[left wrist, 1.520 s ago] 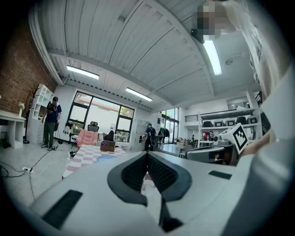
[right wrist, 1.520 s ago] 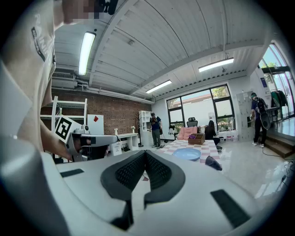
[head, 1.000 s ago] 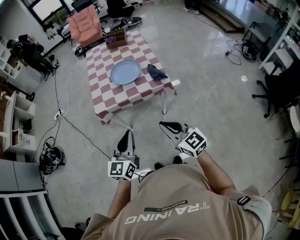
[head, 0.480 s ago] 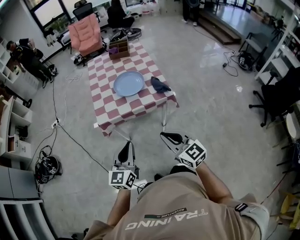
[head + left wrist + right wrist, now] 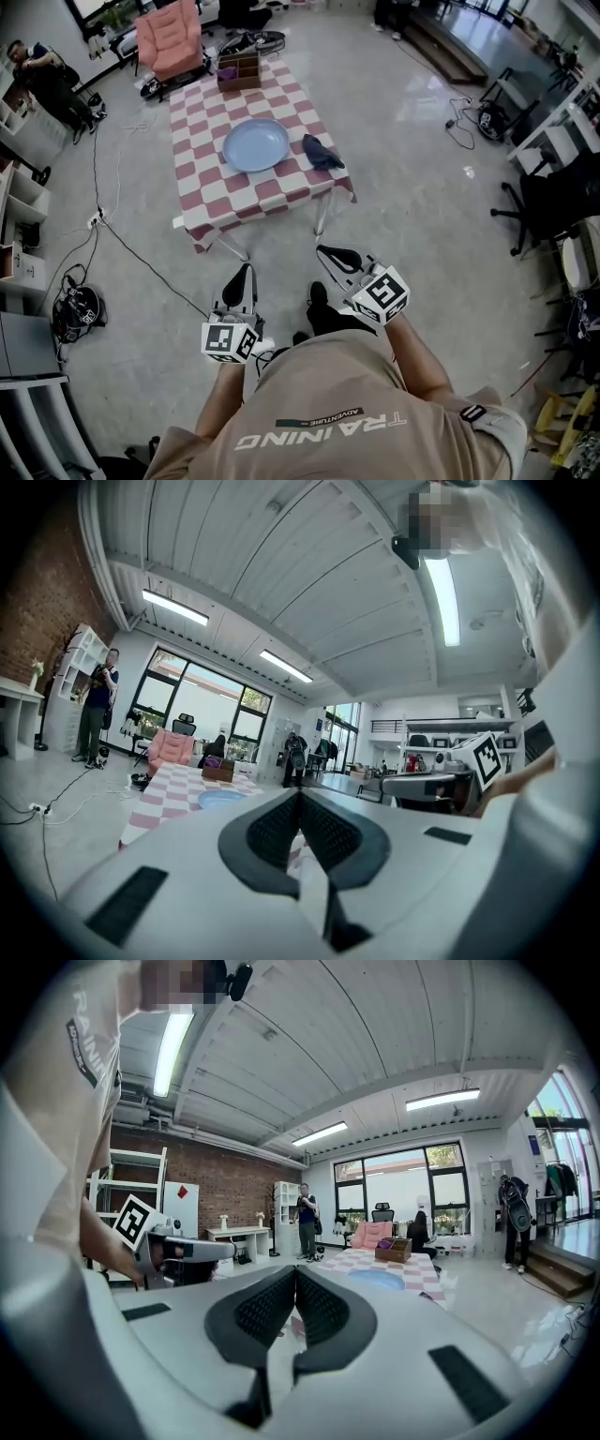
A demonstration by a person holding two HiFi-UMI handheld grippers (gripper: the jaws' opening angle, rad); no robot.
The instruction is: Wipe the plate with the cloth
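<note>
Well ahead of the right gripper [image 5: 328, 253] lies the cloth [image 5: 319, 152], beside the plate [image 5: 256, 144]. We hold both sets of jaws together and empty; the left gripper [image 5: 242, 277] is farther off.

— On the table [image 5: 202, 211]?
— Plate [image 5: 255, 144] near the middle; cloth [image 5: 322, 152] just to its right; box [image 5: 236, 70] at the far end. Armchair [image 5: 171, 42] behind.
— And nearer?
— Well short of the near edge, over the floor [image 5: 422, 206]: left gripper [image 5: 246, 272], with right gripper [image 5: 324, 251] to its right.
</note>
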